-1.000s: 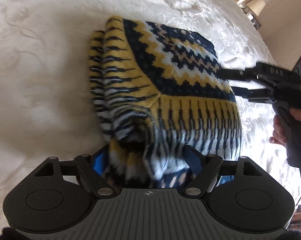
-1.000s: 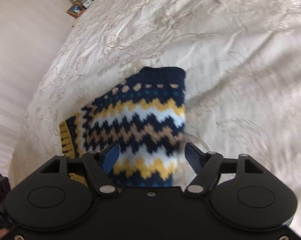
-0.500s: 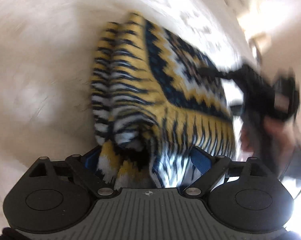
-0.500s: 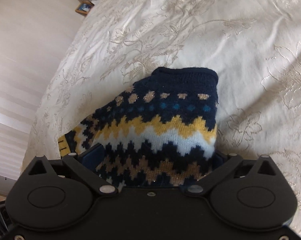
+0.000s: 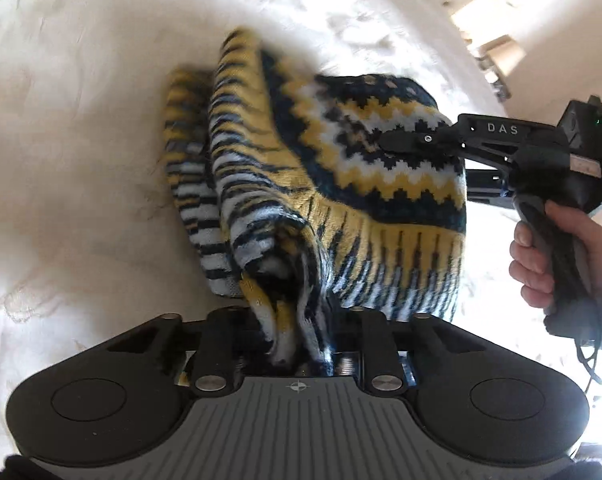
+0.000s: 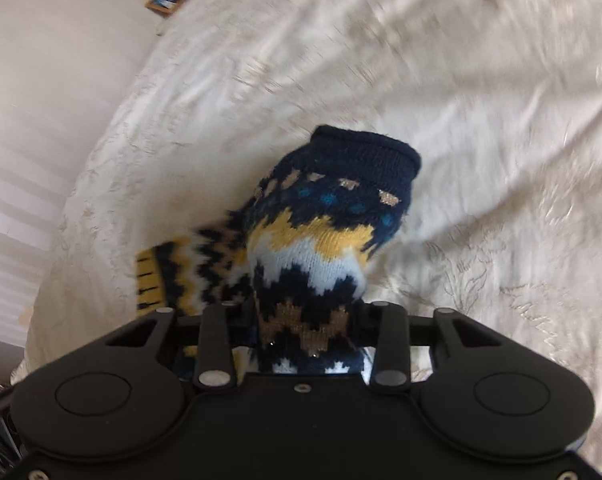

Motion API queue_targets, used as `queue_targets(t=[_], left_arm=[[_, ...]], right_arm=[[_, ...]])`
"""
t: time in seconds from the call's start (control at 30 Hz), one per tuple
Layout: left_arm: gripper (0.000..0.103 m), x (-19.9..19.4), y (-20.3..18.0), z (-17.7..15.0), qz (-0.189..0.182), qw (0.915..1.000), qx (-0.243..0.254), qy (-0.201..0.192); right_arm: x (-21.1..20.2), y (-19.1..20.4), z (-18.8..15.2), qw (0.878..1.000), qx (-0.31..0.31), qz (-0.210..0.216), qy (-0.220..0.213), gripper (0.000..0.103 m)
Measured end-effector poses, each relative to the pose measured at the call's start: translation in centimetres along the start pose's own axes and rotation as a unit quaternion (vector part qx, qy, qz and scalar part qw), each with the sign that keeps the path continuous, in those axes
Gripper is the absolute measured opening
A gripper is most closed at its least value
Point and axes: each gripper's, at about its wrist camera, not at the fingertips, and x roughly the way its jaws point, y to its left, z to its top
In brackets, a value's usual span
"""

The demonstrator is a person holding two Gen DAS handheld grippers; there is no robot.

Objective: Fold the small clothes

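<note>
A small knitted sweater (image 5: 341,184), patterned in navy, yellow and pale blue zigzags, lies bunched on a bed covered with a cream embroidered bedspread (image 5: 81,180). On the left, the left hand-held gripper (image 5: 297,344) has just been closing and now pinches the striped, ribbed hem of the sweater, which gathers in folds between its jaws. To the right, the right hand-held gripper (image 6: 305,340) has likewise just been closing and clamps the sweater's side near its navy collar (image 6: 365,156), squeezing the knit narrow between the jaws. A person's hand (image 5: 557,256) grips that tool's handle at the far right. The views are slightly blurred.
</note>
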Motion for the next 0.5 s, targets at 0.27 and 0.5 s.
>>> queue_targets(t=[0.27, 0.5], left_arm=[[0.022, -3.4, -5.1, -2.0, -0.048, 0.9978, 0.044, -0.006], [0.022, -3.8, -9.8, -6.4, -0.069, 0.9931, 0.095, 0.005]], right_arm=[[-9.3, 2.8, -2.6, 0.999, -0.021, -0.011, -0.048, 0.047], [-14.9, -1.1, -6.8, 0.998, 0.012, -0.026, -0.056, 0.047]])
